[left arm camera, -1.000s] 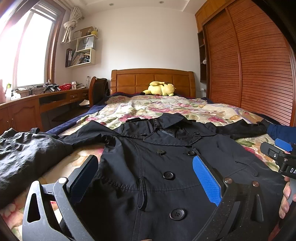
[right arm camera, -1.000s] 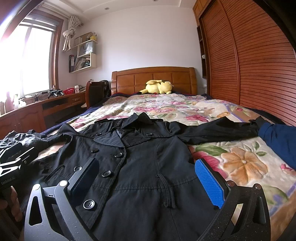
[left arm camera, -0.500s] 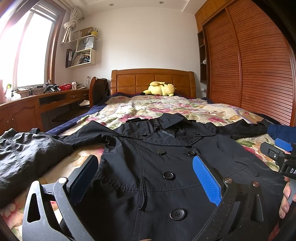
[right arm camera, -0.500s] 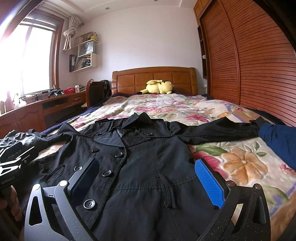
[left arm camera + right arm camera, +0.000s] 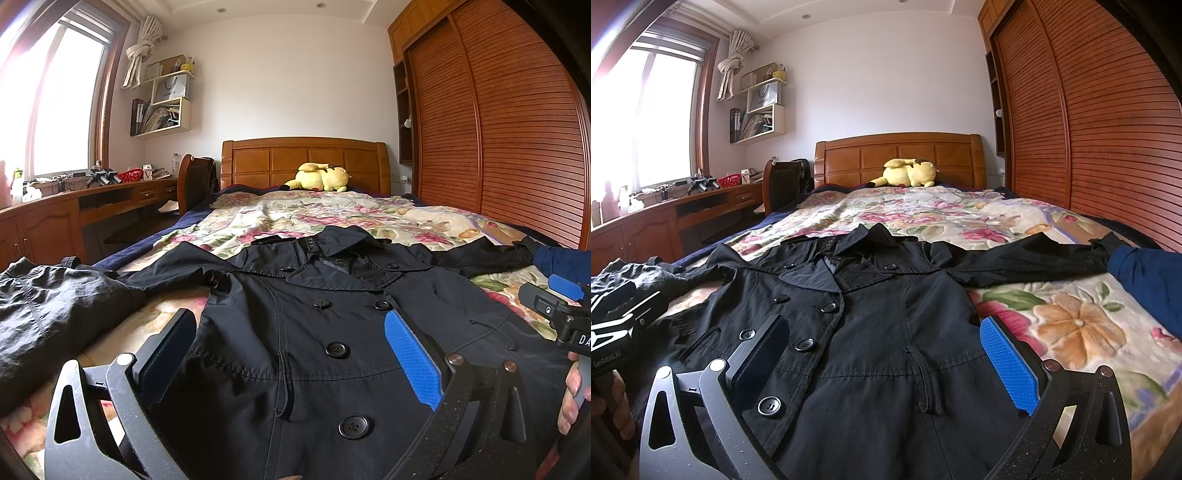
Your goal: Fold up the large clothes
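Note:
A black double-breasted coat (image 5: 314, 332) (image 5: 879, 314) lies flat and face up on the flowered bedspread, collar toward the headboard and both sleeves spread out sideways. My left gripper (image 5: 291, 354) hovers open over the coat's lower front, nothing between its fingers. Over the coat's right half my right gripper (image 5: 886, 358) is also open and empty. Each gripper shows at the edge of the other's view: the right gripper (image 5: 565, 306) with a hand on it, and the left gripper (image 5: 617, 325).
A second dark garment (image 5: 55, 306) lies crumpled at the bed's left edge. A blue garment (image 5: 1145, 280) sits by the coat's right cuff. A yellow plush toy (image 5: 321, 177) rests at the headboard. A desk (image 5: 74, 210) and chair stand left, a slatted wardrobe (image 5: 517, 129) right.

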Demonstrator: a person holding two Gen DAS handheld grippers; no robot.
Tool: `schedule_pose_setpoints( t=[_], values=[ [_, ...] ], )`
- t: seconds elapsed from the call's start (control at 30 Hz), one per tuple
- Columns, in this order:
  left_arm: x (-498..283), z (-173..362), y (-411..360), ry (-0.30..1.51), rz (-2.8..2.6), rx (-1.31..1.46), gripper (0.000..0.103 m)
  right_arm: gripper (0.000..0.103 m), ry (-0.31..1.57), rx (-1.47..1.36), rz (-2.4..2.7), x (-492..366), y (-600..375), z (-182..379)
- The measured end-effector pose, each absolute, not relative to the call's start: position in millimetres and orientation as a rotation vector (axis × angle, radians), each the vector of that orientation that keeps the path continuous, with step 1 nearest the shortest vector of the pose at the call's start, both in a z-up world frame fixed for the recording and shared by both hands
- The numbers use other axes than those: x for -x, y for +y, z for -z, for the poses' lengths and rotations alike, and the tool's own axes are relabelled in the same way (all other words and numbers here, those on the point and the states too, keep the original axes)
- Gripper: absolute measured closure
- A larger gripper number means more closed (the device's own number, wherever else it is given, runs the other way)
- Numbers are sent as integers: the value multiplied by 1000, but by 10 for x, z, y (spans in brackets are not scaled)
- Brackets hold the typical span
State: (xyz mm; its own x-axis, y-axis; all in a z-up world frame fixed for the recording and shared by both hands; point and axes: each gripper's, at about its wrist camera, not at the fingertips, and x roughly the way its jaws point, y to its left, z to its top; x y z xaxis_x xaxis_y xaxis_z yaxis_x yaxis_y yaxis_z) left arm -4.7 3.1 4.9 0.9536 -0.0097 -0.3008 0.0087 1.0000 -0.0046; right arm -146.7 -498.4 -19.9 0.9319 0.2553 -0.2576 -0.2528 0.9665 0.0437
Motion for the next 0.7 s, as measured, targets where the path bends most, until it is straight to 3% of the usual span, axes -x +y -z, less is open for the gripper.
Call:
schedule_pose_setpoints(
  t=[0.7],
  values=[
    [55,-44,29,302,9,3,1,0,272,-5,-262,1454,-4973,218]
  ],
)
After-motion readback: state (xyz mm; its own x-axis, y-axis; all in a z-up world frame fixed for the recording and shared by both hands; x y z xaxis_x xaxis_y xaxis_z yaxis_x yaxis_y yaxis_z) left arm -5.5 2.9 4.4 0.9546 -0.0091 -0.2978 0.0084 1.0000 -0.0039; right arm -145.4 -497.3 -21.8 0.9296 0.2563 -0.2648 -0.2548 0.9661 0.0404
